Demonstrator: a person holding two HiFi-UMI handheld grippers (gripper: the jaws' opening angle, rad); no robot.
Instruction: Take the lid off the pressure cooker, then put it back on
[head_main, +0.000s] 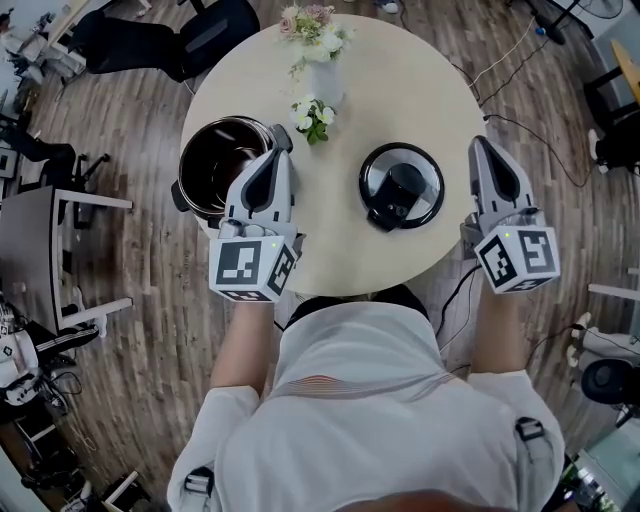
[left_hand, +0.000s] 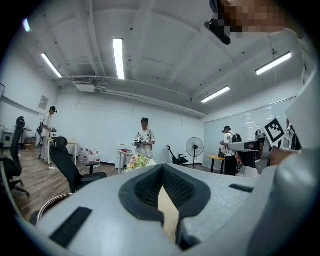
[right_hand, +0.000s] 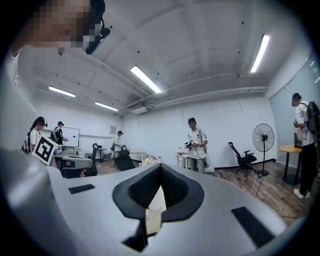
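Observation:
The open pressure cooker pot (head_main: 222, 160) stands on the left part of the round table (head_main: 420, 90), its dark inside showing. Its black and silver lid (head_main: 400, 185) lies flat on the table to the right of the pot, apart from it. My left gripper (head_main: 279, 140) hovers level over the pot's right rim, jaws shut with nothing between them. My right gripper (head_main: 483, 143) hangs beyond the table's right edge, right of the lid, also shut and empty. In the left gripper view the pads (left_hand: 172, 187) meet; in the right gripper view the pads (right_hand: 172, 187) meet too.
A vase of flowers (head_main: 318, 40) stands at the table's far side and a small bouquet (head_main: 313, 117) lies between pot and lid. Office chairs (head_main: 170, 40) stand beyond the table. Cables (head_main: 520, 130) run on the floor at right. People (left_hand: 144, 140) stand in the room.

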